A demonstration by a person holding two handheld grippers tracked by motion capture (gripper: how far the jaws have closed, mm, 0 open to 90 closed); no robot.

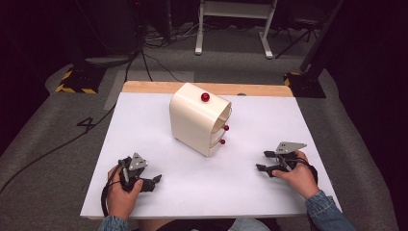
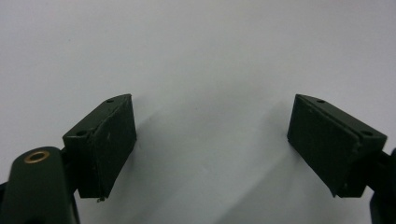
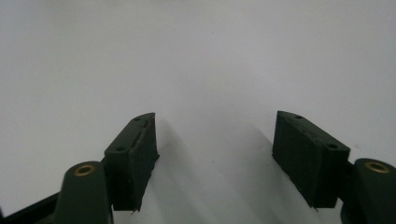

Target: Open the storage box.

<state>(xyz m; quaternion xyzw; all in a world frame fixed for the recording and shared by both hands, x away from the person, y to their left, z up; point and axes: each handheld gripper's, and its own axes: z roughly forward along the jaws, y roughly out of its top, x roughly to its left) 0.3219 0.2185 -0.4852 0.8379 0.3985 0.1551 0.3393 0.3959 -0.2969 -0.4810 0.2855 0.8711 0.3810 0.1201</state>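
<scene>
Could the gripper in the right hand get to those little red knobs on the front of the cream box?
Probably yes. The right gripper rests open on the white table, and the two red knobs on the cream box face that side, with bare tabletop between them.

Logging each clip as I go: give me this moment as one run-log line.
left tool: open, empty, on white table | right tool: open, empty | cream drawer box: mid-table, red knobs, untouched

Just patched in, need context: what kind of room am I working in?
Likely a recording studio or lab: a white table on grey carpet, dark surroundings, cables on the floor, hazard-striped stand bases, and one cream drawer box.
</scene>
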